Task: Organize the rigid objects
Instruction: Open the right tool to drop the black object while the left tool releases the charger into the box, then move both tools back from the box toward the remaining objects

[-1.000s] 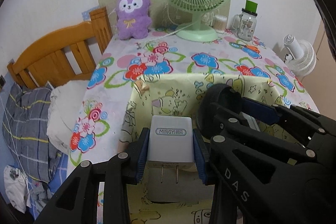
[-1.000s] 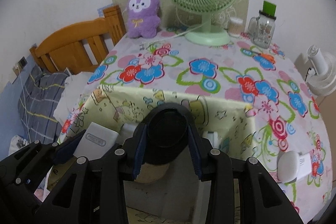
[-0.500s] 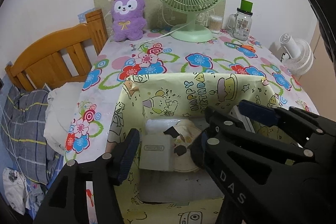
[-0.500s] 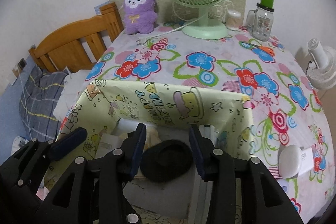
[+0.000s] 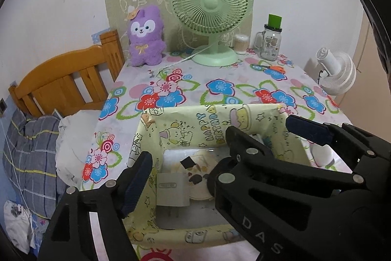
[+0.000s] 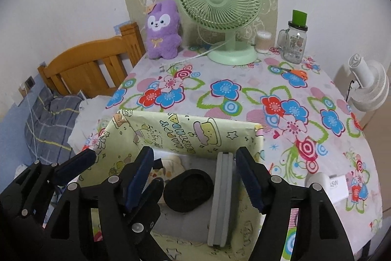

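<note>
- the left gripper (image 5: 185, 170) hangs over the near left part of the yellow box (image 5: 254, 114), jaws spread wide, nothing between them
- the right gripper (image 6: 195, 175) hangs over the same box from the near side, jaws also wide apart and holding nothing
- in the left wrist view the right gripper's black frame crosses the right half of the picture and covers much of the box's inside
- the yellow box stands on the flowered tablecloth (image 6: 244, 89) near its front edge, with cartoon prints and "happy birthday" lettering on its inner back wall
- a white charger (image 5: 171, 190) lies flat on the box floor toward the left wall, prongs pointing to the near side
- a round cream-coloured thing with dark patches (image 5: 198, 170) lies just right of the charger, touching or nearly so
- a black round puck-like object (image 6: 188, 190) rests on the box floor, roughly midway between the right gripper's fingers but lower than them
- a grey flat slab (image 6: 221, 199) stands on edge inside the box along its right side
- a second white charger (image 6: 327, 185) lies on the tablecloth outside the box, to its right
- at the far end of the table stand a green fan (image 6: 220, 4), a purple plush toy (image 6: 162, 28) and a glass jar with a green lid (image 6: 294, 40)
</note>
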Demonstrator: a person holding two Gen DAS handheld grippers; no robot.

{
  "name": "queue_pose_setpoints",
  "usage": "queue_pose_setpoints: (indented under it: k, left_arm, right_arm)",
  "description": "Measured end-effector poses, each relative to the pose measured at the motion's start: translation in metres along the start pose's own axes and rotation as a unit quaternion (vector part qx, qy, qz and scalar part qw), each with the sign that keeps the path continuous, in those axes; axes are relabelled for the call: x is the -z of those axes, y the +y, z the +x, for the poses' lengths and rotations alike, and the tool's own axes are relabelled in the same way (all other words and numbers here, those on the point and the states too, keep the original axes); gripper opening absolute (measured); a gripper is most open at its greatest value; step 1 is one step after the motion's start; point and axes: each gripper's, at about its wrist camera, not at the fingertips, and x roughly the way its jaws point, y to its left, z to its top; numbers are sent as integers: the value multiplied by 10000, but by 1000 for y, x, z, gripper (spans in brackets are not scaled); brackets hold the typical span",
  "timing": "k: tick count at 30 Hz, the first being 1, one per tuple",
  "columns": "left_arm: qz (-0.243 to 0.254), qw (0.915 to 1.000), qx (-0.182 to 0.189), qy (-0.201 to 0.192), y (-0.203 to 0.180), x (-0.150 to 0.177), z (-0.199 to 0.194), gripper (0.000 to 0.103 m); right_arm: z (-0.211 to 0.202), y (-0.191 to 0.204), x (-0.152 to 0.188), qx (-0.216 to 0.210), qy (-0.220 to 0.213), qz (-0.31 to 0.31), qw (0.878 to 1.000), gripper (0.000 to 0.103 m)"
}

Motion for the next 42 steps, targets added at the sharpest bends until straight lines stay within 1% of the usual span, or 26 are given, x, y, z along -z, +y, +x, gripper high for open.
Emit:
queue_pose_setpoints:
  k: [5, 15, 19, 22, 26, 30, 42]
  left_arm:
    - [51, 9999, 14, -91, -10, -1, -9, 82]
    - [108, 9997, 100, -201, -31, -2, -25, 83]
    - [127, 9996, 115, -227, -40, -1, -29, 84]
    - [151, 9995, 119, -254, -48, -1, -33, 85]
    - [140, 9995, 153, -245, -55, -1, -35, 87]
    - [95, 9996, 237, -147, -61, 0, -35, 89]
    - [277, 9989, 351, -149, -90, 3, -41, 91]
  right_arm:
    - [-14, -8, 2, 46, -110, 37, 9999, 77]
    - [-40, -25, 5, 178, -240, 59, 9995, 78]
    - [-48, -33, 7, 245, -288, 67, 9993, 82]
    - [-53, -38, 9, 287, -333, 72, 9990, 83]
    - [-61, -46, 12, 351, -369, 76, 9987, 84]
    - [-68, -53, 14, 475, -423, 72, 9980, 86]
    - [-83, -78, 25, 673, -460, 196, 9965, 88]
